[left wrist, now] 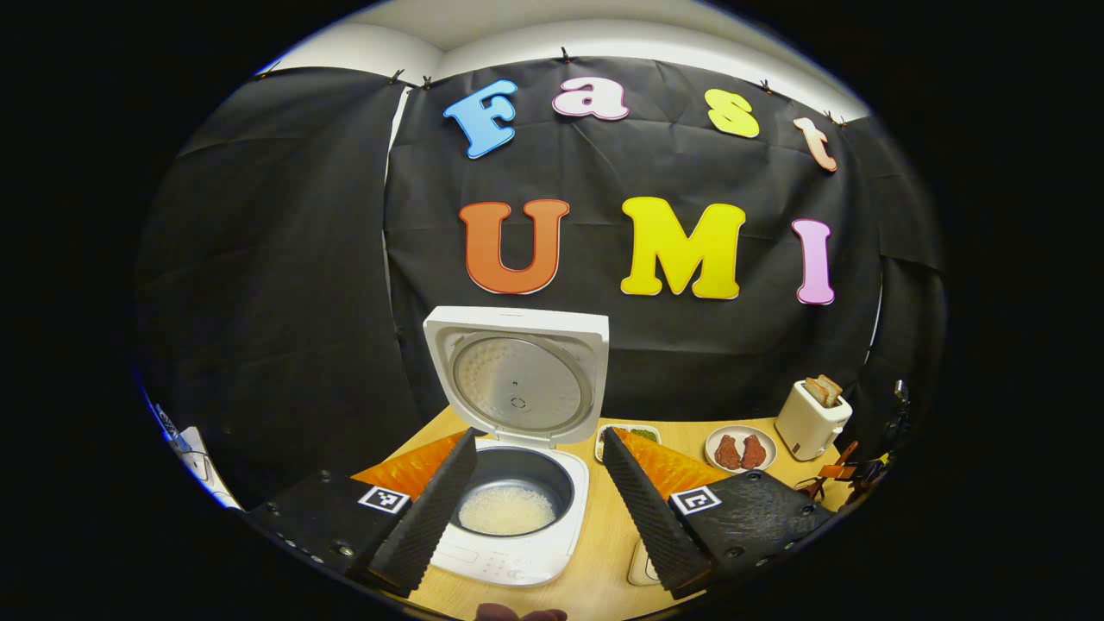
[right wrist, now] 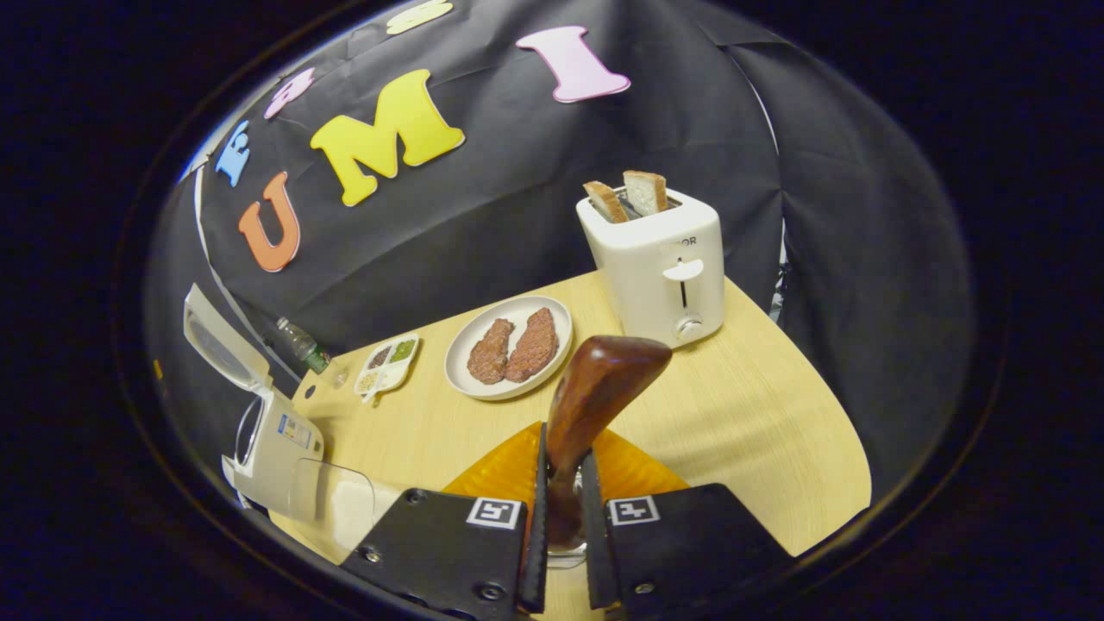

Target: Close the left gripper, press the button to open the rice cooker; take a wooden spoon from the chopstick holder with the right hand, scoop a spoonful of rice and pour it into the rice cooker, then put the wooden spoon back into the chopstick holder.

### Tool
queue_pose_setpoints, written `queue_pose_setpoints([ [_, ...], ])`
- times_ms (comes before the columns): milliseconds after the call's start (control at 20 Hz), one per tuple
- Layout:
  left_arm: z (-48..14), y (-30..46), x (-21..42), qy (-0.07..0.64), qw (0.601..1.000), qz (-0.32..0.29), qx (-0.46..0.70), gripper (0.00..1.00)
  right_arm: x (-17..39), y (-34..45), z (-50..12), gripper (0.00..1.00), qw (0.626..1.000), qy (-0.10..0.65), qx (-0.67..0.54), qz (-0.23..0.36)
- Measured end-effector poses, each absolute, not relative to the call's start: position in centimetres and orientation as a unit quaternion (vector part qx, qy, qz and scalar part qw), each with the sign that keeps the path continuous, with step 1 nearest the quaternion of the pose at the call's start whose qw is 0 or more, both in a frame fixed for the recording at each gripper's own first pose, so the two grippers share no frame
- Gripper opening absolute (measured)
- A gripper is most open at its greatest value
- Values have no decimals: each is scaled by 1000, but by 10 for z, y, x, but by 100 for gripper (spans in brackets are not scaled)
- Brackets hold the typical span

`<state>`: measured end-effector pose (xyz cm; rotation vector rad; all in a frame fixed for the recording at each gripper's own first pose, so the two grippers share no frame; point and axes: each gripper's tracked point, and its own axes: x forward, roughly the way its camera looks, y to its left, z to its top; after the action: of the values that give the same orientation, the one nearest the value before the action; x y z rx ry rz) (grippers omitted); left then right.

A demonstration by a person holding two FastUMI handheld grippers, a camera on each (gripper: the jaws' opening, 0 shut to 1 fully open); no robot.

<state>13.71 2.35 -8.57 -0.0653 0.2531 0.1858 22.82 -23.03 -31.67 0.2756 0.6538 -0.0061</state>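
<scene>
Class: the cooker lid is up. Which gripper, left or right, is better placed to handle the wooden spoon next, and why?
Right. The right gripper is shut on the wooden spoon, which points up over the table. The left gripper is open, holding nothing, facing the open rice cooker with rice inside.

Staged kitchen set inside a recording booth, not a real home kitchen.

Black cloth (left wrist: pixel 285 259) hangs as the wall on all sides, clipped along its top edge under a pale ceiling. One light wooden table (right wrist: pixel 742 414) carries kitchen items: a white rice cooker (left wrist: pixel 517 483) with lid raised and rice in the pot, a white toaster (right wrist: pixel 660 263) with two bread slices standing in its slots, a plate (right wrist: pixel 509 345) bearing two brown meat pieces, a small divided dish (right wrist: pixel 388 362) of seasonings, and a bottle (right wrist: pixel 302 345) lying by the cloth. No counters, sink or cupboards seen.
</scene>
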Motion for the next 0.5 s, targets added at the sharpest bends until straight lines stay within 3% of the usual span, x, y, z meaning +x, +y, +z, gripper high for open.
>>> queue_pose_setpoints([
  [300,-84,18,124,119,991,49,-41,95,202,-225,-287,19,940,308,144,-35],
  [500,-80,32,111,103,993,32,-51,95,191,-211,-234,15,956,273,92,-52],
])
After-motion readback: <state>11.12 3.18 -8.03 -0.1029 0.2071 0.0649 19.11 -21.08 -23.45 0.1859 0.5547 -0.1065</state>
